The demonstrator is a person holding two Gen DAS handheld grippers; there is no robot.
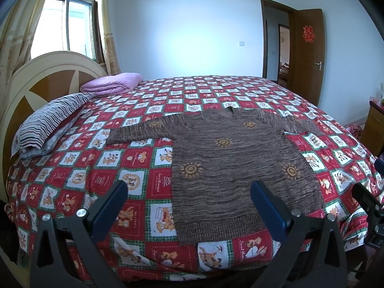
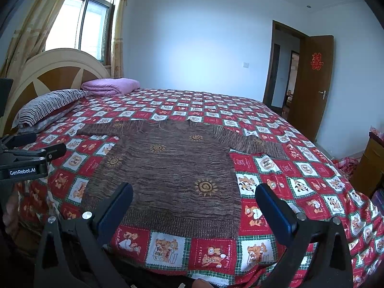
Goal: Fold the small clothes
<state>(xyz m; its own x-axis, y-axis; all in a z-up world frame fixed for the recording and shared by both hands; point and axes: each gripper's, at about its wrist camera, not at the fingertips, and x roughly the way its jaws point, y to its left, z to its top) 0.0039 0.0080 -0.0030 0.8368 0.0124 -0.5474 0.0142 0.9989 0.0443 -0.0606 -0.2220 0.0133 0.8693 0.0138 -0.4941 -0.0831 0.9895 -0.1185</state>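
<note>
The sweater lies flat on the bed, front up, nothing folded yet. Its long axis runs away from me: hem nearest, at the bed's near edge, collar farthest. Both sleeves are spread sideways from the shoulders, the left sleeve reaching toward the pillow, the right sleeve reaching toward the door.

My left gripper hangs above the near edge of the bed, jaws wide apart, holding nothing. The sweater's left hem corner sits between its fingers and just ahead. My right gripper is likewise wide apart and empty, above the hem, with the right hem corner just inside its right finger.

Relative to the sweater, each tool stands at the hem end, one toward each lower corner; neither touches the cloth. The sleeves lie well beyond, at the far end.

Judgement: the fold has not begun. The left gripper is nearer the left side and sleeve, the right gripper nearer the right. A sleeve fold would call for a reach forward along the body's axis; a hem grasp calls only for a descent.
</note>
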